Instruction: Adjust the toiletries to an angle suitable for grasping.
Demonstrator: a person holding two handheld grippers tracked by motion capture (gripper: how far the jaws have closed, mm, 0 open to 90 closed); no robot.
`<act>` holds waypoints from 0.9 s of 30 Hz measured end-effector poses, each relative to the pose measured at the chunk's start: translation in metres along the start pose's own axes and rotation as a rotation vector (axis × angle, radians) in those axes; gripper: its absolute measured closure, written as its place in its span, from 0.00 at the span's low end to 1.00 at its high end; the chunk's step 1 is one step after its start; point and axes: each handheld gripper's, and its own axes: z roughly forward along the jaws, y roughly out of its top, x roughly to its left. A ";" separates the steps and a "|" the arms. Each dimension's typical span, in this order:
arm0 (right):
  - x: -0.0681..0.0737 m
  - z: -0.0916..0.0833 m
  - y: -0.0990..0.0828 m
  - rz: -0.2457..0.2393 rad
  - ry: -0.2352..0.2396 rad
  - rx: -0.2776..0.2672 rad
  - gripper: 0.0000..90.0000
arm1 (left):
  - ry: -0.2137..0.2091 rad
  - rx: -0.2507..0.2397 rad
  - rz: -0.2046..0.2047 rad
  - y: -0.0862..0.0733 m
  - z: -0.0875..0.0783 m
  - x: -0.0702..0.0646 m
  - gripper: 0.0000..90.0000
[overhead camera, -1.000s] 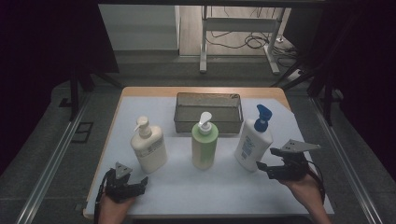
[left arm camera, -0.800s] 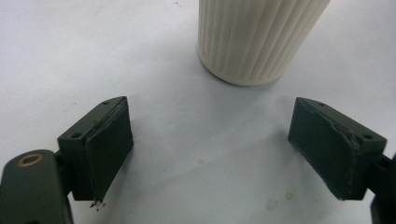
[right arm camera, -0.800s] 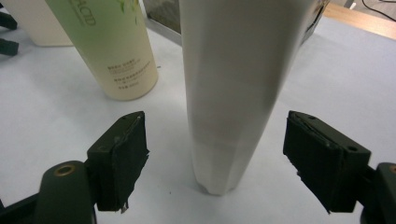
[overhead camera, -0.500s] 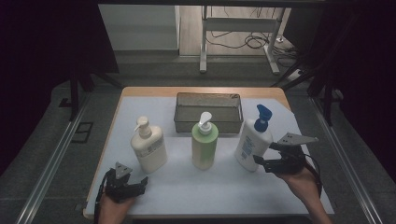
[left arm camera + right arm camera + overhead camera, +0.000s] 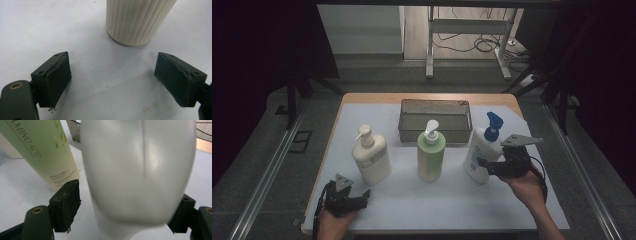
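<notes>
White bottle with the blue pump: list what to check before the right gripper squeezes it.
1. White bottle sits between the right gripper's jaws: ok.
2. Pads pressing on it: not ok. In the right gripper view a gap shows beside one pad; the bottle hides the other.
3. Green bottle apart from those jaws: ok.
4. Metal basket behind has room: ok, nothing in it.
5. Left gripper out of the way: ok, open, short of the cream bottle.
</notes>
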 end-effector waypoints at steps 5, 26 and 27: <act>0.000 0.003 0.003 0.001 -0.011 -0.009 0.29 | 0.000 0.000 0.000 0.000 0.000 0.000 0.15; 0.001 0.013 0.007 0.001 -0.051 -0.030 0.44 | 0.000 0.001 -0.005 0.000 0.000 0.000 0.15; 0.001 0.013 0.007 -0.003 -0.052 -0.027 0.44 | 0.000 0.001 -0.005 0.000 0.000 0.000 0.15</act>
